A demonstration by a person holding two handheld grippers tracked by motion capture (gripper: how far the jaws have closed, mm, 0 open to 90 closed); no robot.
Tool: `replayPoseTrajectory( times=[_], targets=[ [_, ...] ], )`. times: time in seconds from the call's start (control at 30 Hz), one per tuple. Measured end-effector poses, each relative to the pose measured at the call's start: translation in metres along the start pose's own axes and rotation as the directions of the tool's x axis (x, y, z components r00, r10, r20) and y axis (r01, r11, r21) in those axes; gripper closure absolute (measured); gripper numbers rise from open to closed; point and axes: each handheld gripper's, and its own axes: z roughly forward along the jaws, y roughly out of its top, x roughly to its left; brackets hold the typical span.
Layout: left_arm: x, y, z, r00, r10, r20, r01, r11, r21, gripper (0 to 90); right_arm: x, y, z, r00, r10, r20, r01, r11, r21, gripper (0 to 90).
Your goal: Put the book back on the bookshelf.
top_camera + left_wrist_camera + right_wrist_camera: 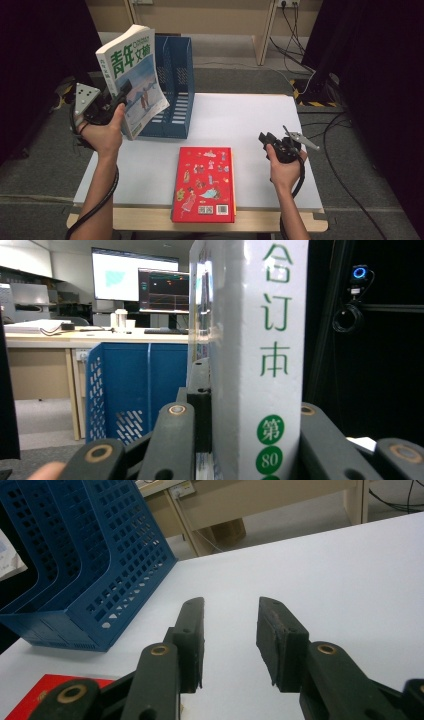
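Observation:
A thick white book (135, 75) with green characters is held upright in the air at the left, my left gripper (121, 96) shut on its lower spine edge. In the left gripper view the spine (260, 340) stands between the two black jaws of that gripper (252, 395). The blue file rack (177, 75) stands just right of the book and appears behind it (130, 385). My right gripper (263, 137) hovers over the table's right side, open, with nothing between the jaws (230, 615). A red book (205, 182) lies flat at the front edge.
The white table (240, 115) stretches between the rack and my right gripper. In the right gripper view the rack (100, 555) is at the left, a corner of the red book (30, 695) at the bottom left. Cables lie on the floor at the right.

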Motion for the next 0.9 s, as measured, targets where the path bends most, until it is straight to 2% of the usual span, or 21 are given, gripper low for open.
replayPoseTrajectory(
  times=[0.2, 0.43, 0.53, 0.63, 0.73, 0.9],
  targets=[
    [0.007, 0.001, 0.003, 0.9999, -0.006, -0.015, 0.006, 1.0000, -0.005, 73.6, 0.000, -0.002, 0.000, 0.9998, -0.018, 0.007, 0.018, 1.000, 0.001, 63.0],
    [0.013, 0.001, 0.006, 0.9993, -0.001, -0.038, 0.001, 1.0000, -0.005, 73.6, 0.001, -0.005, 0.001, 0.9971, -0.074, 0.020, 0.074, 0.997, -0.011, 59.0],
    [0.015, 0.001, 0.009, 0.9989, -0.002, -0.046, 0.001, 1.0000, -0.008, 73.6, 0.002, -0.006, 0.002, 0.9939, -0.106, 0.033, 0.106, 0.994, -0.017, 57.2],
    [0.017, 0.001, 0.011, 0.9985, -0.002, -0.054, 0.002, 1.0000, -0.009, 73.6, 0.005, -0.007, 0.002, 0.9855, -0.159, 0.057, 0.161, 0.987, -0.016, 56.2],
    [0.018, 0.000, 0.015, 0.9980, 0.004, -0.063, -0.004, 0.9999, -0.011, 73.6, 0.008, -0.008, 0.003, 0.9792, -0.193, 0.063, 0.194, 0.981, -0.015, 56.2],
    [0.021, 0.002, 0.019, 0.9969, 0.012, -0.078, -0.013, 0.9999, -0.010, 73.6, 0.010, -0.009, 0.004, 0.9779, -0.202, 0.056, 0.203, 0.979, -0.013, 56.1]
  ],
)
